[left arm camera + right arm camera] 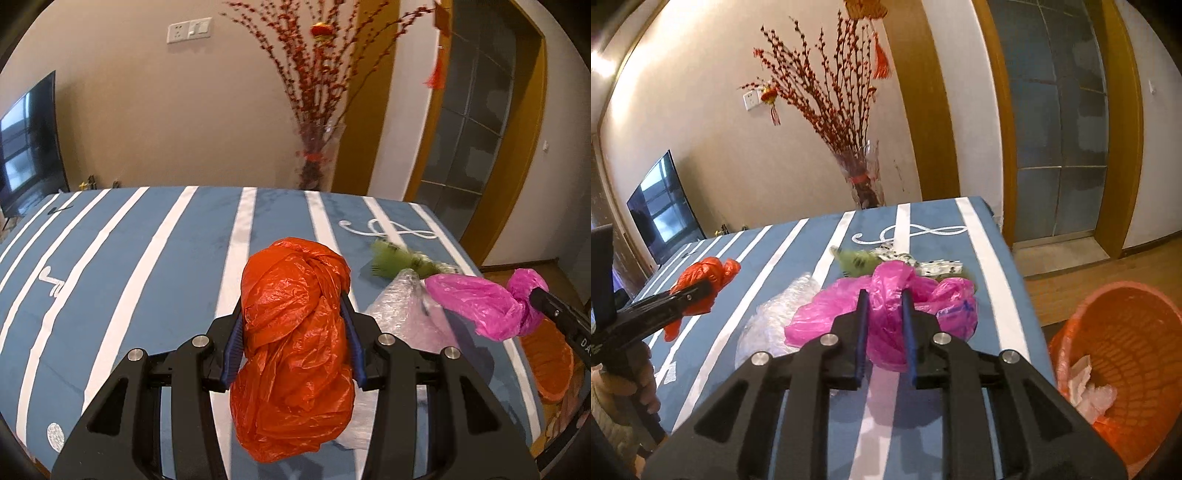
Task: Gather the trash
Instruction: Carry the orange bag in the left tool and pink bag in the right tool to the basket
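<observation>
My left gripper (293,306) is shut on a crumpled orange plastic bag (291,354) and holds it above the blue striped table (147,258); it also shows in the right wrist view (701,280). My right gripper (884,295) is shut on a pink plastic bag (886,317), lifted over the table's right part; the pink bag also shows in the left wrist view (480,302). A clear plastic bag (775,314) and a green wrapper (857,260) lie on the table. An orange waste basket (1115,365) stands on the floor right of the table.
Printed paper scraps (938,266) lie beyond the pink bag. The basket holds white crumpled trash (1086,387). A vase of red branches (860,177), a TV (661,218) and a glass door (1060,122) stand behind the table.
</observation>
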{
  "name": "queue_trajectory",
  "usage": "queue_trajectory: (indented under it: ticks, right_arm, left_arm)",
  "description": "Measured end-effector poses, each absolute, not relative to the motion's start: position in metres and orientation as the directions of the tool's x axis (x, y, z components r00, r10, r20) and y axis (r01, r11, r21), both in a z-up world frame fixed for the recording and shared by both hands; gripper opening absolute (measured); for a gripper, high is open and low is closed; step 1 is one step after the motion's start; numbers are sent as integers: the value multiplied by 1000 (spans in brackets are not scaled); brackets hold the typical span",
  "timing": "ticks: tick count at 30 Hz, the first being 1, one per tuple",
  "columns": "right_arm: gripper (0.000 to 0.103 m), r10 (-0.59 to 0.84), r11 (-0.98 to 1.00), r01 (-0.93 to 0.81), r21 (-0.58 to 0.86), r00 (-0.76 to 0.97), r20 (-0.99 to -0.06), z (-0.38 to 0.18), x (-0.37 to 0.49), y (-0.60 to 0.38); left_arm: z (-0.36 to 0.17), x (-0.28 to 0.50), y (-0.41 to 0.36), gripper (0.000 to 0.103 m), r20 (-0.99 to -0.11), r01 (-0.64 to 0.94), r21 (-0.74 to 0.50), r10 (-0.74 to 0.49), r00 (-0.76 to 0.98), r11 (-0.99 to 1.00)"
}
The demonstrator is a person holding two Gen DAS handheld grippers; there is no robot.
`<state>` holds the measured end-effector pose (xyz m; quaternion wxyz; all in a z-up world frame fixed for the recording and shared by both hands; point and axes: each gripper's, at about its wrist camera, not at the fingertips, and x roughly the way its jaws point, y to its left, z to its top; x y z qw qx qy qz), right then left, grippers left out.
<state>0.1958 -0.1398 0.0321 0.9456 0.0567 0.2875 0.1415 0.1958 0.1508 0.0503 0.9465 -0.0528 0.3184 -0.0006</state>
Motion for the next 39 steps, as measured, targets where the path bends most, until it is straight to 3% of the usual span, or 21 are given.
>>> queue_trajectory:
  ticks: [21, 39]
  right_arm:
    - [18, 59, 987, 8, 161, 912, -407, 63, 117, -259]
    - [18, -120, 965, 200, 168, 911, -395, 46, 97, -354]
  left_arm:
    - [75, 172, 25, 46, -561, 200, -117, -231, 795, 973]
    - [58, 177, -110, 46, -589, 410, -170, -426, 687, 896]
